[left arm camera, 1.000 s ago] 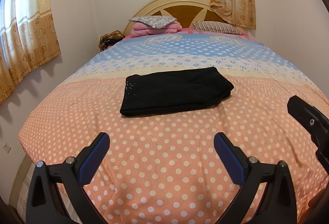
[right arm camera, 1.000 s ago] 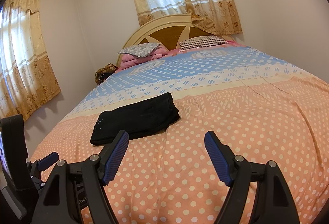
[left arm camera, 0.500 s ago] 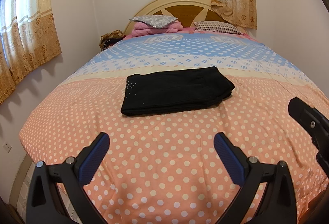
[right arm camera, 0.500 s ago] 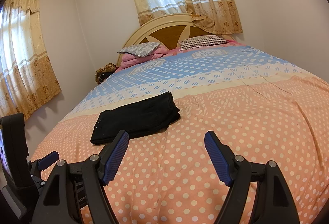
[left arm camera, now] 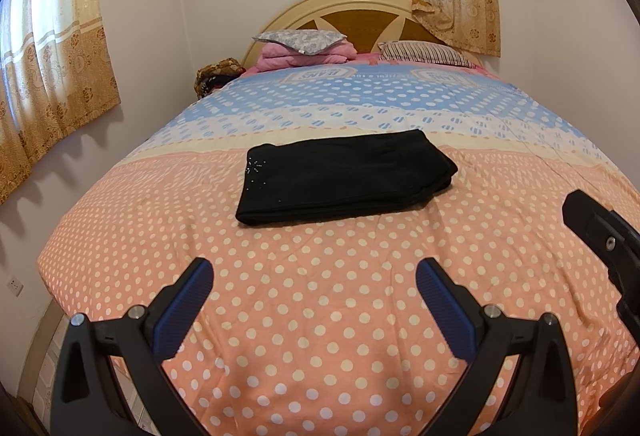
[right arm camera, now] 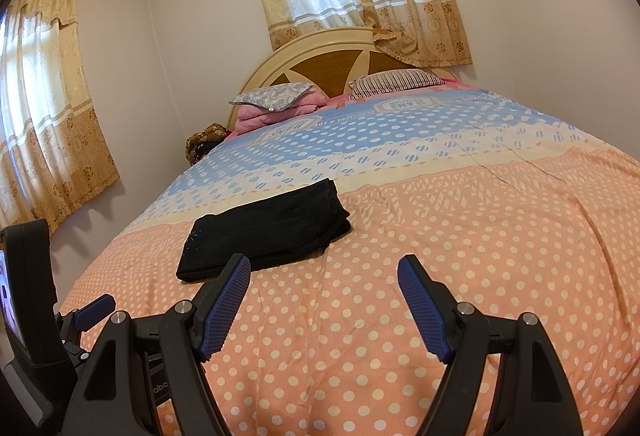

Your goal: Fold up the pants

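The black pants [left arm camera: 340, 176] lie folded in a flat rectangle on the polka-dot bed cover [left arm camera: 320, 316], in the middle of the bed. They also show in the right wrist view [right arm camera: 268, 232], left of centre. My left gripper [left arm camera: 314, 276] is open and empty, held above the cover short of the pants. My right gripper [right arm camera: 324, 272] is open and empty, to the right of the pants and nearer than them. The right gripper's body shows at the left wrist view's right edge [left arm camera: 608, 244]; the left gripper shows at the right wrist view's lower left [right arm camera: 92, 310].
Pillows and a pink folded blanket [left arm camera: 304, 50] lie at the headboard [left arm camera: 360, 8]. A striped pillow [left arm camera: 424, 52] lies beside them. Curtained windows are on the left wall [left arm camera: 52, 64] and behind the bed. A brown bag [left arm camera: 218, 74] sits by the bed's far left corner.
Both grippers stay open and nearly still; the views have shifted only slightly. The pants have not moved.
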A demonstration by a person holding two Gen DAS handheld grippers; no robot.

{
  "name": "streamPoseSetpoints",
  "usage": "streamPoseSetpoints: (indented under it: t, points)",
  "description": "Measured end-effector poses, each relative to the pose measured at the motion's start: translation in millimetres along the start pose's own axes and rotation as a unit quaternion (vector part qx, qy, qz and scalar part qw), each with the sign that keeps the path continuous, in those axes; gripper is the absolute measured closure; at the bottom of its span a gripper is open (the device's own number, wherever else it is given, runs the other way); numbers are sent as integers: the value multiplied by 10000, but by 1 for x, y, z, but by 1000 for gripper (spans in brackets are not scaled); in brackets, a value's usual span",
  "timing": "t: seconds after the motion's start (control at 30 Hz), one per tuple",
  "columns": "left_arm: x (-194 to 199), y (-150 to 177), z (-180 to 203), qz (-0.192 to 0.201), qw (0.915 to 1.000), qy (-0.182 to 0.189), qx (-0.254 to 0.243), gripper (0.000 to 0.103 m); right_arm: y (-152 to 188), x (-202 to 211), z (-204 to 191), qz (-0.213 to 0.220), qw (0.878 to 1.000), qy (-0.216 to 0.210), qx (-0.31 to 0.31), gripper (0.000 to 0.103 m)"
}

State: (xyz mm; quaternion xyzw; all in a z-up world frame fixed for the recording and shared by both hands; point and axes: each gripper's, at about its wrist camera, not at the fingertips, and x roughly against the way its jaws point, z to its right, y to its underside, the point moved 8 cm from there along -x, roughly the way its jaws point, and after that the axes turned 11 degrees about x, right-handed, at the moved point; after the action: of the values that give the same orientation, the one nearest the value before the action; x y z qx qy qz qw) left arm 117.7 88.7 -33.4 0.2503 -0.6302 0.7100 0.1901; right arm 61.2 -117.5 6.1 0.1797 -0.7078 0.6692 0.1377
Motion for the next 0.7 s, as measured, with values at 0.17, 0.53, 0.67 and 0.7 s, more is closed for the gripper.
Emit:
streamPoseSetpoints:
  t: [0.17, 0.53, 0.67, 0.7]
  points:
    - [0, 0, -2, 21, 10000, -9, 15, 0, 1, 0, 0, 28, 10000, -15, 23, 25]
    - [2, -3, -2, 97, 9999, -82, -6, 0, 0, 1, 1, 37, 10000, -18, 29, 25]
    - [1, -4, -3, 101, 9999, -111, 20, 0, 1, 1, 1, 37, 10000, -17, 21, 25]
    - [1, -4, -3, 91, 9999, -107, 27, 0, 1, 1, 1, 34, 10000, -18, 22, 25]
